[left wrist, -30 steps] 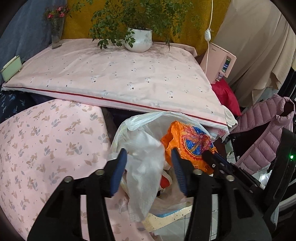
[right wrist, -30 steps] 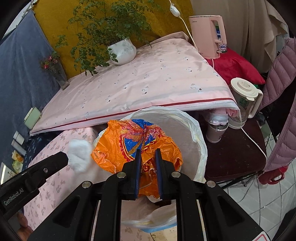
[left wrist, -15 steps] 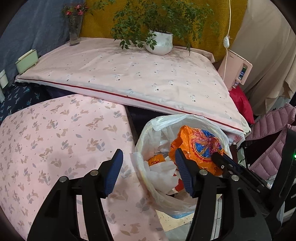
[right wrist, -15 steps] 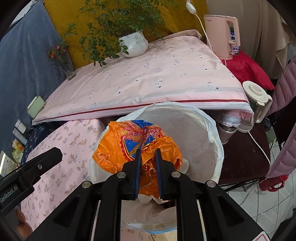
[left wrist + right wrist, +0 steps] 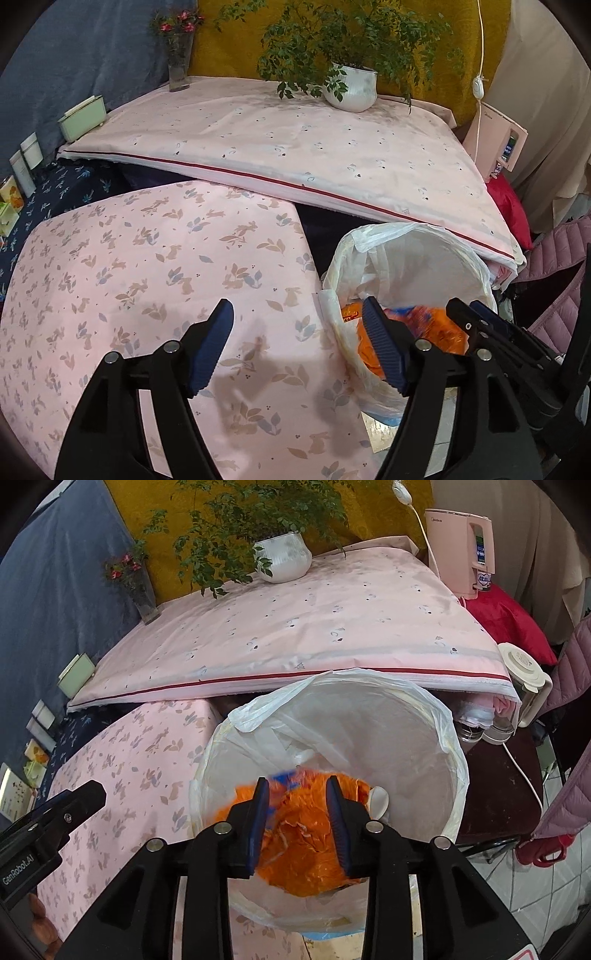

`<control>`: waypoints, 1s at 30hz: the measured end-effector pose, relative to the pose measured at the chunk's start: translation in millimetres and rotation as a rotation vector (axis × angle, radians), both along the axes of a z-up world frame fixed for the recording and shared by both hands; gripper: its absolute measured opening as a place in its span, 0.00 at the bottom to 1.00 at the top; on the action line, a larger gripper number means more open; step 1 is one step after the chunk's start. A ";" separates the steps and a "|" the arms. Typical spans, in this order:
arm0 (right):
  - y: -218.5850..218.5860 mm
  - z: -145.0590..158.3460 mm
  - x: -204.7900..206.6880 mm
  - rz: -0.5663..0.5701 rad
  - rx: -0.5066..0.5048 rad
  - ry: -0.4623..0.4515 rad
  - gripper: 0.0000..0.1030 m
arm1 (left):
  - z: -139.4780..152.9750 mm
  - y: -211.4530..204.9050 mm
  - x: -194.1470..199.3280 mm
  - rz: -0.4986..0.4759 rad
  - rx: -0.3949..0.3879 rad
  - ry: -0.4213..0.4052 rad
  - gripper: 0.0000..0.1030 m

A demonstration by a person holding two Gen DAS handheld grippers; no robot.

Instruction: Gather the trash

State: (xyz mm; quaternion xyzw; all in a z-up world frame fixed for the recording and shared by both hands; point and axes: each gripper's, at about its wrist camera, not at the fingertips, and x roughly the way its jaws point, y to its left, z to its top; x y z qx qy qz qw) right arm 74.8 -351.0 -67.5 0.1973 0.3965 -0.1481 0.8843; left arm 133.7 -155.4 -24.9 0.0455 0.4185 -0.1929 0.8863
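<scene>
Crinkling orange foil wrapper (image 5: 306, 834) now blurred inside round white-lined bin (image 5: 448, 738); right tool (image 5: 298, 823) opening, grip released (earlier pinched); left tool (image 5: 299, 347) opening, empty.

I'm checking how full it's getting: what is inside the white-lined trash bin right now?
Inside the trash bin lies a crumpled orange wrapper, with a small white piece beside it. Whatever lies beneath the wrapper is covered, and the bin's bottom cannot be seen.

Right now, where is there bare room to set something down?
The leaf-print cloth beside the trash bin is bare. The long pink spread is free between the flower vase and the potted plant. It is crowded along the left edge, with its small boxes.
</scene>
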 end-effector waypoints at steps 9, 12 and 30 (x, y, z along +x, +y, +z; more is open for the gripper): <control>14.7 11.3 -7.4 0.078 -0.043 0.009 0.52 | 2.2 12.3 -12.6 0.017 0.048 -0.033 0.74; 21.2 15.1 -13.1 0.114 -0.056 0.009 0.58 | 2.9 16.8 -18.2 0.018 0.055 -0.032 0.76; 50.9 22.5 -44.0 0.240 -0.175 0.040 0.93 | -8.6 36.5 -45.3 0.054 0.098 -0.002 0.84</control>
